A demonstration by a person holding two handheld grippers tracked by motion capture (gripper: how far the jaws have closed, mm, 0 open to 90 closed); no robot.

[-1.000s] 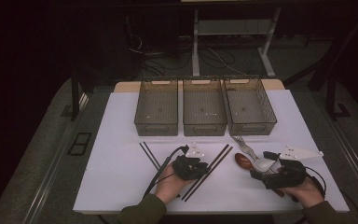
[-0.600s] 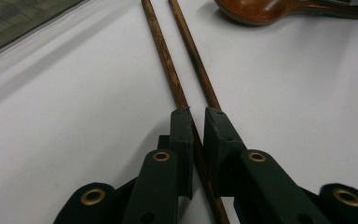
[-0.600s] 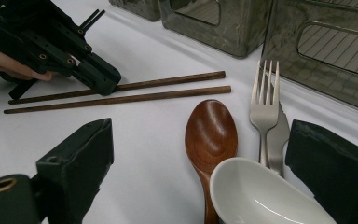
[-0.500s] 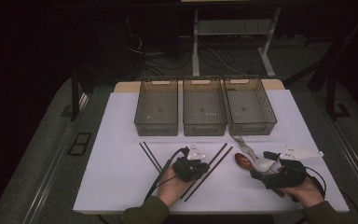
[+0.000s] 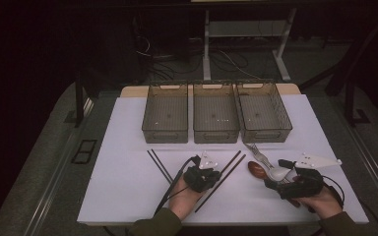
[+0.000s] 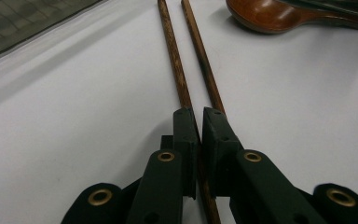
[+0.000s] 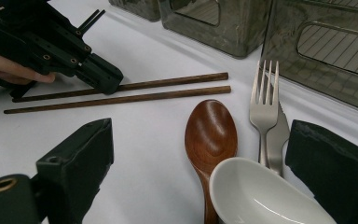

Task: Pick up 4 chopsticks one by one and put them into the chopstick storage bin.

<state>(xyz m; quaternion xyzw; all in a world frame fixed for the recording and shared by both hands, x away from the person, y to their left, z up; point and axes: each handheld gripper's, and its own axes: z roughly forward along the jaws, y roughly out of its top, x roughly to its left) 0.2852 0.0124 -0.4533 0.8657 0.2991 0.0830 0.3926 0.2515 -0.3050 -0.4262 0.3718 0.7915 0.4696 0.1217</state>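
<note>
Left gripper [image 6: 198,114] is clamped nearly closed on one chopstick [image 6: 173,60] of the brown pair lying on the white bench [image 5: 123,172]. Right gripper [image 7: 200,154] is wide open around a white spoon [image 7: 261,196], beside wooden spoon [image 7: 210,133] and fork [image 7: 264,109].

Left claw [image 5: 210,172]: low over the counter [image 5: 128,147], jaws drawn nearly together, a narrow slit between them. Left hand [image 5: 187,194] grips it from behind, forearm entering from the near edge. Right claw [image 5: 275,179]: jaws spread wide, held by right hand [image 5: 320,199], low and level.
</note>
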